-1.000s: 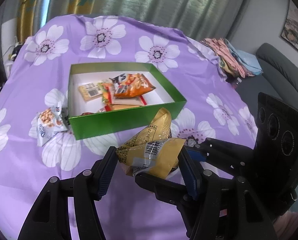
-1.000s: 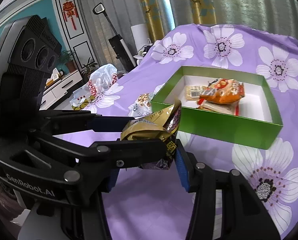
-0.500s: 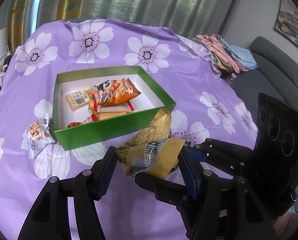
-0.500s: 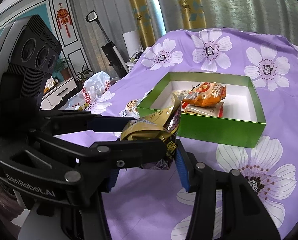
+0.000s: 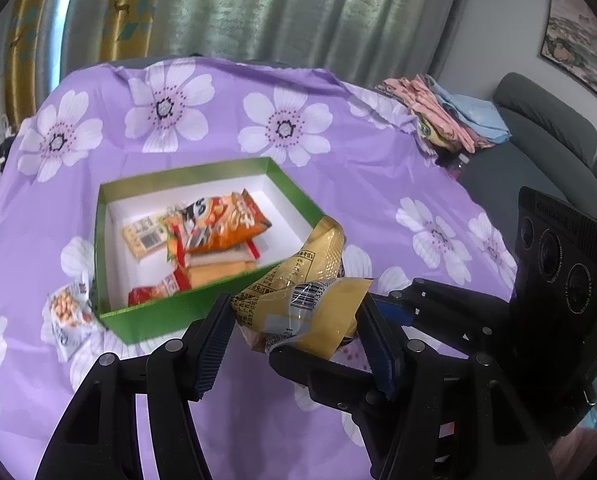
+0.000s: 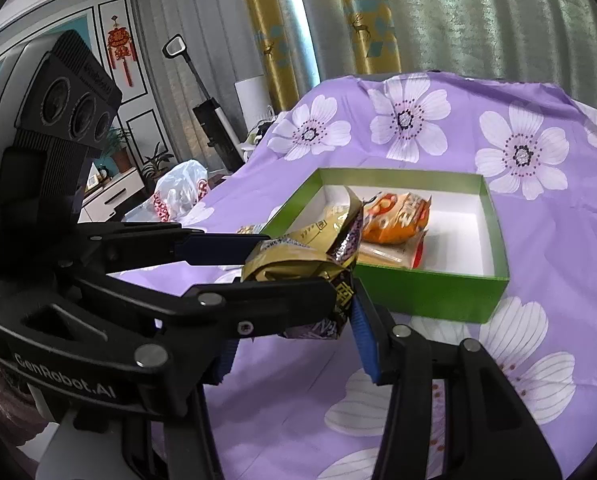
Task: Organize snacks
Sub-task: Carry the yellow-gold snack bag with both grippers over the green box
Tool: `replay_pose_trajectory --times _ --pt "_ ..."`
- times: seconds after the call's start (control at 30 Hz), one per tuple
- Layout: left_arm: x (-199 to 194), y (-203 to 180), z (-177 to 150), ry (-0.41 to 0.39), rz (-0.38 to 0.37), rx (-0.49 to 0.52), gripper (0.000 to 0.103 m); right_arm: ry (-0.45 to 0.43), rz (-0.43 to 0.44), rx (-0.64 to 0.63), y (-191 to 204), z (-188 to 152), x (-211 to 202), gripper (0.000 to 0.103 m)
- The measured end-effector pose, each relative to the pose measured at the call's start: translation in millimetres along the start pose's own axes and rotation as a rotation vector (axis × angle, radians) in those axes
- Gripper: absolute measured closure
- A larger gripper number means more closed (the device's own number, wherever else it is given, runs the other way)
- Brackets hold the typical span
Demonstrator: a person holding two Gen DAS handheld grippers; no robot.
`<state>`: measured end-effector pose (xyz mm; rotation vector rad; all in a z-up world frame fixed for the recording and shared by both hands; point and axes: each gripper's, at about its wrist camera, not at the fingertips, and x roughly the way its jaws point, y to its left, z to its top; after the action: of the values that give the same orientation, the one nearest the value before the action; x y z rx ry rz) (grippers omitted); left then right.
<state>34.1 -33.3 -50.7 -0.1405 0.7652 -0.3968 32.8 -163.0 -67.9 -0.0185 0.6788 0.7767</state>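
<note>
Moved: since a second ago I carried both grippers with the gold packet (image 5: 306,304) nearer the green box (image 5: 158,316); it looks smaller and further left in the left view
Left gripper (image 5: 296,340): closed on the packet
Right gripper (image 6: 294,320): pinches the same packet
Done: orange bag (image 5: 222,222) and several packets lie inside
Left: this packet; nut packet (image 5: 68,314) on the purple cloth (image 5: 378,184) beside the box

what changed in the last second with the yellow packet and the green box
Both claws carried the crinkly yellow snack packet toward the open green cardboard box, so it now overlaps the box's near wall in both views. The left claw and right claw grip it as before; the box's snacks haven't moved.
</note>
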Motion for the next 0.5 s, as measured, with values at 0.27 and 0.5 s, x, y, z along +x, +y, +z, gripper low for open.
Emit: replay_pose_trajectory --times 0.27,0.5 --pt "8.4 1.4 15.7 -0.012 -0.004 0.018 0.042 -0.017 -0.019 0.001 -9.6 11.2 5.2 0.053" --pt "15.3 3.3 29.3 -0.023 -0.002 0.034 0.041 -0.034 -0.03 -0.002 -17.7 20.9 10.8 0.053"
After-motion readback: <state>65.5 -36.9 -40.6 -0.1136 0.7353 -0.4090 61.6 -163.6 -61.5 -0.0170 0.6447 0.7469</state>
